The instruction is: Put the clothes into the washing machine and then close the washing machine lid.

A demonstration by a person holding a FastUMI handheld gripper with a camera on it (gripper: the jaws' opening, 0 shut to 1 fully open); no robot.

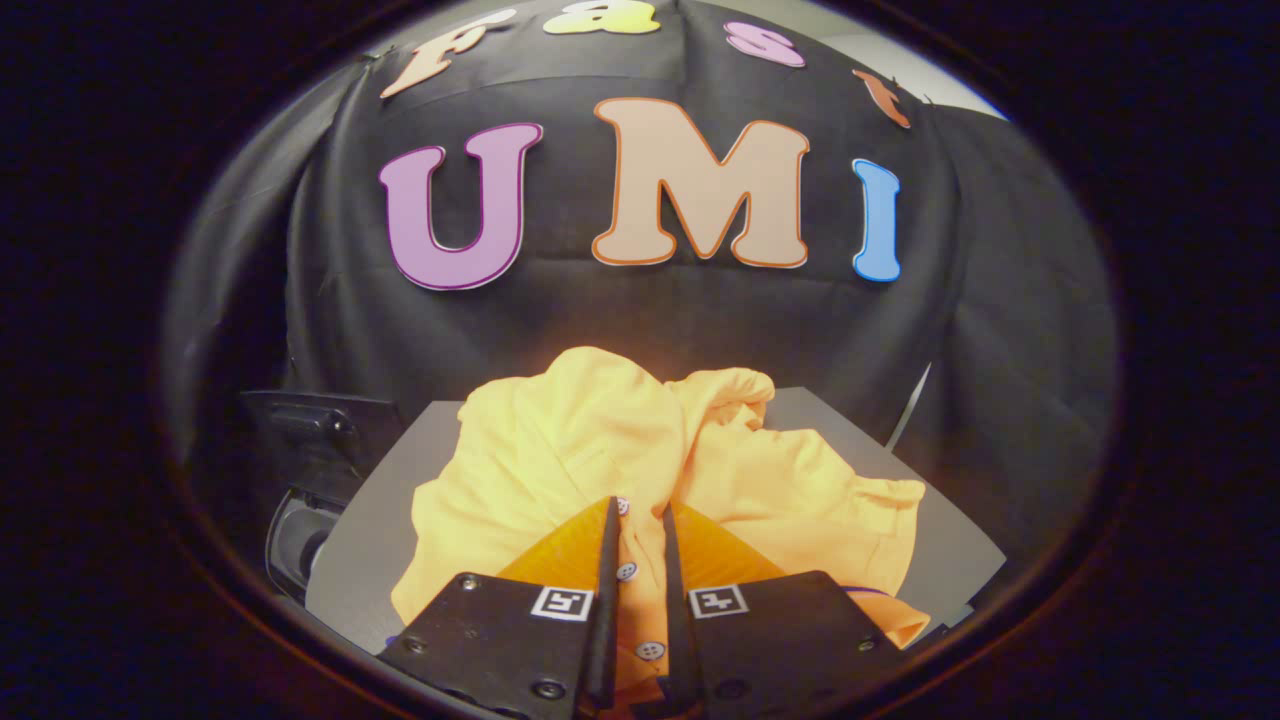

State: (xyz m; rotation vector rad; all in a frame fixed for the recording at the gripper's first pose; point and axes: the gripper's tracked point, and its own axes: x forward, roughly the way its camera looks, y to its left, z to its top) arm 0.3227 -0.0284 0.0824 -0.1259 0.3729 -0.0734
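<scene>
the gripper (640, 525) has its two fingers drawn close, pinching the buttoned placket of a crumpled yellow shirt (560, 450) between them. the shirt lies heaped on a grey table (365, 540), spreading ahead of the fingers. left of the table sits a dark washing machine (300, 470), well apart from the shirt.
</scene>
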